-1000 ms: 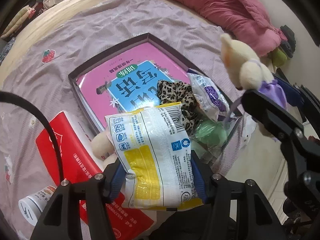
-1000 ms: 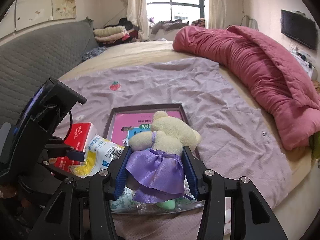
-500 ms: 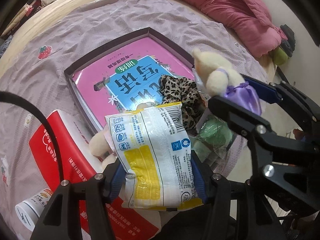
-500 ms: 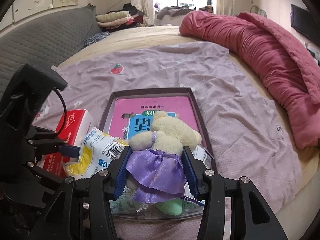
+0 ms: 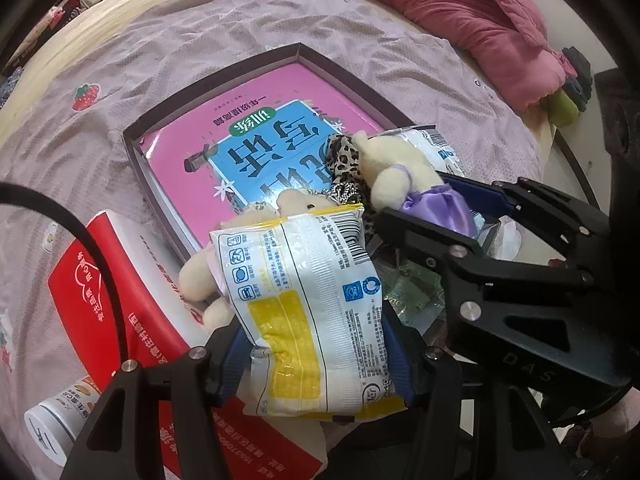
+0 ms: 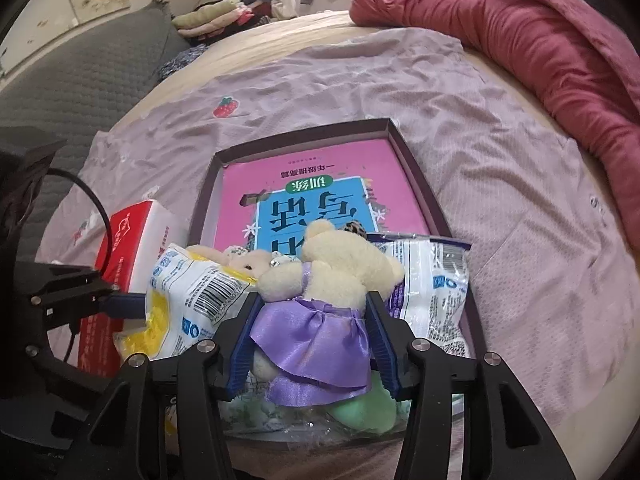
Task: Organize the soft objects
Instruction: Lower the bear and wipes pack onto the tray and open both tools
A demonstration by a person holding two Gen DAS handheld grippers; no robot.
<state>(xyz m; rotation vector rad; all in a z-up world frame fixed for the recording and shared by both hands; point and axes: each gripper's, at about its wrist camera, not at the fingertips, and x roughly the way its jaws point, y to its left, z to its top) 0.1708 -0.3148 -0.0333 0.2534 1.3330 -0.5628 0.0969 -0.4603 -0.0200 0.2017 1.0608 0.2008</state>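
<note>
My left gripper is shut on a white and yellow snack packet, held over the near left corner of the dark shallow box. My right gripper is shut on a cream teddy bear in a purple dress, low over the near end of the box. In the left wrist view the same bear sits beside a leopard-print scrunchie. A second small cream bear lies under the packet, partly hidden. A pink and blue book fills the box floor.
A white and purple packet and a green soft thing in clear wrap lie at the box's near end. A red tissue pack and a white bottle lie to the left on the lilac sheet. A pink duvet is behind.
My right gripper has come down and leftward with the dressed bear, from above the box's right edge to low over its near end. The left gripper and its packet have stayed put.
</note>
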